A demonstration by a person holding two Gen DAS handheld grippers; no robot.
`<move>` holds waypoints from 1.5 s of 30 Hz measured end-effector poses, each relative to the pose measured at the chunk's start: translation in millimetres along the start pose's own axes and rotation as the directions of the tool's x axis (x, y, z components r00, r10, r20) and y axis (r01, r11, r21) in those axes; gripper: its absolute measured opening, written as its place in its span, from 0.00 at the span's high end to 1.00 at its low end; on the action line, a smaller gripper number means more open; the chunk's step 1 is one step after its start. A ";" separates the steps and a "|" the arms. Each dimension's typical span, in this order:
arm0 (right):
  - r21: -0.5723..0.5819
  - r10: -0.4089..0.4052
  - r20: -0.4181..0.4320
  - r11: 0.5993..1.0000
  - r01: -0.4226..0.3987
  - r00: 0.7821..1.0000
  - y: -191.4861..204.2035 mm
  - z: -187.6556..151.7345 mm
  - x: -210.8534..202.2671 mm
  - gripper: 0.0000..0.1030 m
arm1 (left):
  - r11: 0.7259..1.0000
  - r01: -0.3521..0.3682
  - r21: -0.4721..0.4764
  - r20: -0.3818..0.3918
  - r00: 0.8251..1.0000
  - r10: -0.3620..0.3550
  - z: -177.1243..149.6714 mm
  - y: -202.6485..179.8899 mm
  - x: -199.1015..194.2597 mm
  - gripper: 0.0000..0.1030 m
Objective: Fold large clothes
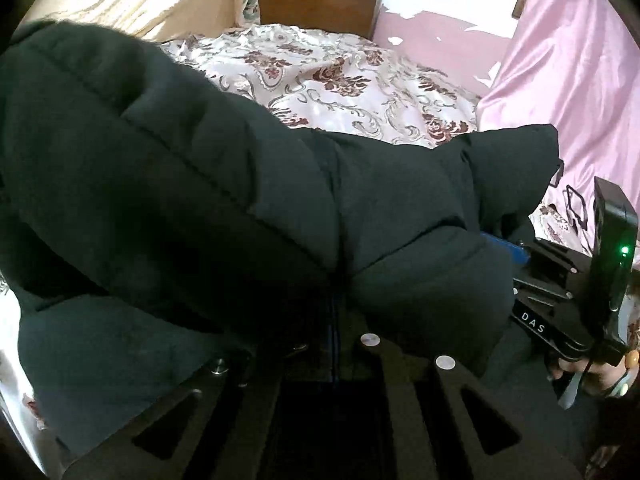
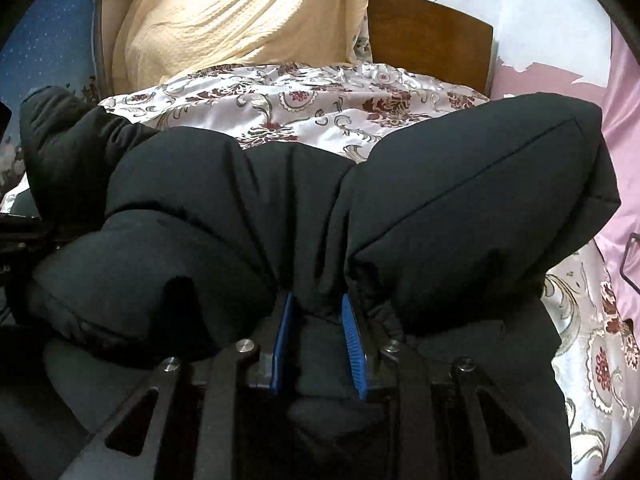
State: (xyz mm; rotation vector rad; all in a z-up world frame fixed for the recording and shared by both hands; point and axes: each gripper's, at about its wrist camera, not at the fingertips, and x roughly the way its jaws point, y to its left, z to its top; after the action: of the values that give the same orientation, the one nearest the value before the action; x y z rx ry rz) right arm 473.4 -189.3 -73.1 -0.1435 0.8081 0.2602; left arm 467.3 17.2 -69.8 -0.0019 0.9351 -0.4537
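Black padded coat (image 1: 224,208) bunched over floral bedspread (image 1: 340,80), right hand-held gripper (image 1: 616,264) beside it, pink cloth (image 1: 572,92) behind

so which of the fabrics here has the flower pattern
The shiny white bedspread under the black padded coat; the cream cloth and pink satin sheet are plain.

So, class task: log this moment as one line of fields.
left claw: shut on black padded coat | right claw: shut on black padded coat | surface: floral bedspread | fold: not yet flat
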 end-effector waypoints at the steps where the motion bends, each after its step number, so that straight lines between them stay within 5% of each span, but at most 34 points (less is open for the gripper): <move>1: 0.000 0.001 0.004 1.000 -0.001 1.000 -1.0 -0.4 -3.2 0.76 | 1.000 -0.011 0.009 -0.004 1.000 0.011 1.3 -3.1 -4.0 0.96; 6: -0.026 -0.004 0.038 1.000 0.005 0.999 4.7 -13.4 -32.3 0.76 | 0.991 -0.045 0.127 -0.004 0.999 0.046 -13.8 -16.8 -29.7 0.96; 9: -0.021 0.016 0.038 1.000 -0.015 0.999 3.2 -15.9 -28.7 0.76 | 0.996 -0.037 0.083 -0.027 0.999 0.039 -23.0 -6.6 -13.4 0.96; 12: 0.019 0.040 0.044 0.999 -0.041 0.998 -7.3 10.6 -42.6 0.77 | 0.998 -0.051 0.036 -0.048 0.997 0.052 -12.9 -5.1 -7.6 0.97; 15: 0.012 0.016 0.186 1.000 -0.018 0.982 -18.8 45.8 -76.5 0.76 | 0.989 -0.092 0.113 -0.038 0.995 0.097 -14.2 -14.0 -7.0 0.97; 17: -0.031 -0.067 0.221 0.997 0.076 0.973 -24.3 74.2 -73.6 0.71 | 0.989 -0.102 0.111 -0.042 0.993 0.107 -13.0 -15.9 -9.1 0.97; 20: -0.005 -0.159 0.112 0.987 0.161 0.981 -50.9 85.7 -32.4 0.70 | 0.995 -0.090 0.037 -0.027 0.996 0.091 -0.7 -14.5 -24.8 0.97; 22: 0.045 -0.170 0.066 0.985 0.167 0.983 -68.3 74.0 -20.2 0.70 | 0.997 -0.082 0.011 0.070 0.994 0.081 11.7 -15.8 -45.0 0.96; 25: 0.051 -0.174 0.087 0.984 0.170 0.981 -68.8 48.5 -21.3 0.70 | 0.995 -0.087 -0.047 0.183 0.979 0.094 31.3 -8.3 -64.3 0.95; 28: 0.068 -0.175 0.098 0.983 0.169 0.980 -65.1 26.5 -18.9 0.70 | 0.983 -0.080 -0.163 0.218 0.969 0.115 48.1 16.3 -67.9 0.95; 32: 0.111 -0.157 0.093 0.983 0.147 0.983 -66.4 16.1 -9.1 0.70 | 0.931 -0.066 -0.360 0.140 0.982 0.124 55.3 66.3 -55.0 0.95; 36: 0.118 -0.134 0.058 0.985 0.126 0.989 -70.3 20.1 4.2 0.70 | 0.910 -0.195 -0.366 -0.036 0.980 0.196 37.2 88.1 -12.2 0.95; 39: 0.119 -0.121 0.044 0.986 0.115 0.992 -75.1 18.5 21.0 0.71 | 0.924 -0.200 -0.325 0.015 0.976 0.216 24.0 84.3 -5.5 0.95; 43: 0.126 -0.115 0.042 0.986 0.109 0.993 -77.5 22.6 21.2 0.70 | 0.896 -0.162 -0.413 0.093 0.971 0.218 13.4 83.6 -35.9 0.95; 45: 0.171 -0.112 0.068 0.980 0.099 0.991 -78.3 25.5 1.8 0.70 | 0.891 -0.179 -0.417 0.154 0.952 0.263 7.6 76.9 -66.0 0.93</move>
State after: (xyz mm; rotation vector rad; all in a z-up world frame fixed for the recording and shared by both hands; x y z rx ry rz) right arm 514.6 -258.3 -54.8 -0.0182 0.7392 0.0959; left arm 468.6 110.3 -29.1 -0.3070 0.7964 -0.0401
